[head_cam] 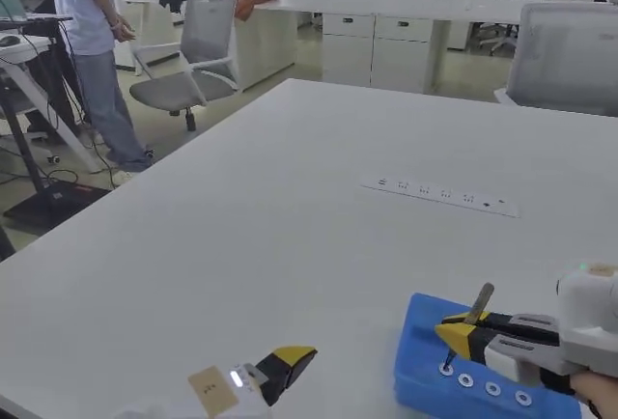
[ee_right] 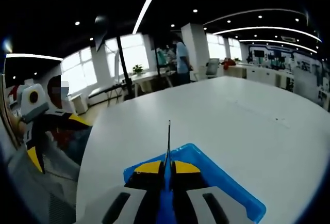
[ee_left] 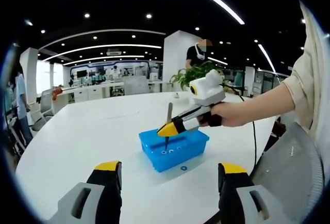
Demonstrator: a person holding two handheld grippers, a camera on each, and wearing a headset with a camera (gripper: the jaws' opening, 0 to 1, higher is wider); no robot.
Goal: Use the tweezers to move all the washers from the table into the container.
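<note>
The left gripper view shows one washer [ee_left: 183, 168] lying on the bench [ee_left: 82, 131] just beside the blue container [ee_left: 178, 152], outside its near wall. The head view looks down into the container, where four washers [head_cam: 466, 379] sit in a row. The right gripper [ee_left: 166, 130] has its fingers clamped on the tweezers [ee_left: 169, 114], whose tip points down into the container by the end of that row. The left gripper [ee_left: 170, 165] has its fingers wide apart, holding nothing. In the head view a tan tag [head_cam: 210, 390] on the left gripper and the power strip [head_cam: 439, 195] carry marks too small to read.
</note>
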